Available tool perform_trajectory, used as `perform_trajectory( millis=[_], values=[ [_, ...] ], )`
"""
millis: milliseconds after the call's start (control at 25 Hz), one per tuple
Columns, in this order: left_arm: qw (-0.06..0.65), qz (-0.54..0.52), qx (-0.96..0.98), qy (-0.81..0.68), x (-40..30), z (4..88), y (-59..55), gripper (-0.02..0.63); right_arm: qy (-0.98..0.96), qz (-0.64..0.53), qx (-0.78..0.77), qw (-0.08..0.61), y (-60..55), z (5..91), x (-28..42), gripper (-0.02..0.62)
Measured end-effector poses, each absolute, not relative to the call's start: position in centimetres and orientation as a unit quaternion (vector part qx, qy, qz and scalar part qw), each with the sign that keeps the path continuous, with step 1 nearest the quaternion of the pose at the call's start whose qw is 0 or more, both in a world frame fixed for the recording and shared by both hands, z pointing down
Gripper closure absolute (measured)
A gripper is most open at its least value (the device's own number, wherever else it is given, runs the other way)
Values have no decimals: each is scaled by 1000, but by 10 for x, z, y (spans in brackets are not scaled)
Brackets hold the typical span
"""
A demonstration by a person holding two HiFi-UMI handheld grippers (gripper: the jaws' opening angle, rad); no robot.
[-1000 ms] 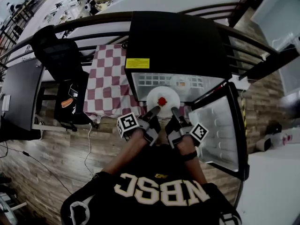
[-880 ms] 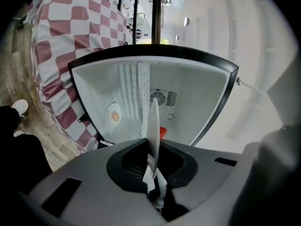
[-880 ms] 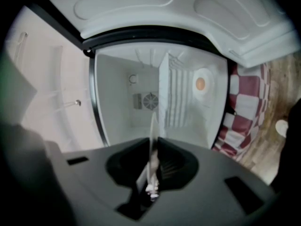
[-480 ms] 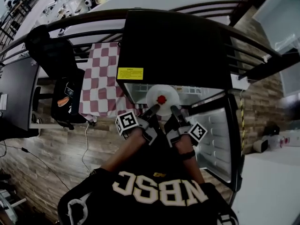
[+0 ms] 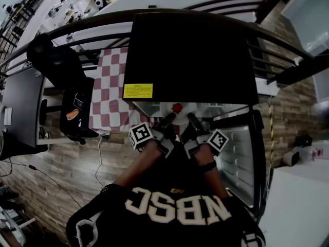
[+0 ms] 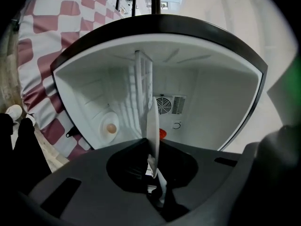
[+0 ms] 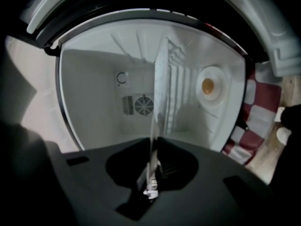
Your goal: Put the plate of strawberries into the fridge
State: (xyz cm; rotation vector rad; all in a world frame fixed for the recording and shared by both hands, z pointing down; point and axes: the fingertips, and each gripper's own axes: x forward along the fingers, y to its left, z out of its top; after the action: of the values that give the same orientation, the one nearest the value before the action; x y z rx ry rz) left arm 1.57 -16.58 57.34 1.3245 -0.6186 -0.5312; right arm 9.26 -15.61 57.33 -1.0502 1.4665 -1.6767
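The left gripper (image 5: pixel 168 120) and right gripper (image 5: pixel 190 119) are each clamped on the near rim of the white plate (image 5: pixel 165 108), jaws almost together on its thin edge. The plate, held level with a strawberry (image 5: pixel 177 107) on it, is partway inside the open black fridge (image 5: pixel 190 50), its far part hidden under the fridge top; the door (image 5: pixel 241 153) stands open at right.
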Motion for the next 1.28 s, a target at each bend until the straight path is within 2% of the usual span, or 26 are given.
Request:
perform_trajectory(
  millis=[240, 880, 1280],
  values=[
    [713, -225, 595, -293, 16, 588, -174, 566, 558, -648, -410, 317, -163, 582, 94, 557],
    [717, -221, 592, -294, 28, 585, -196, 566, 556, -647, -405, 329, -187, 582, 101, 555],
    [718, -216, 590, -299, 27, 595, -200, 566, 561, -653, -413, 298, -189, 584, 101, 555]
  ],
)
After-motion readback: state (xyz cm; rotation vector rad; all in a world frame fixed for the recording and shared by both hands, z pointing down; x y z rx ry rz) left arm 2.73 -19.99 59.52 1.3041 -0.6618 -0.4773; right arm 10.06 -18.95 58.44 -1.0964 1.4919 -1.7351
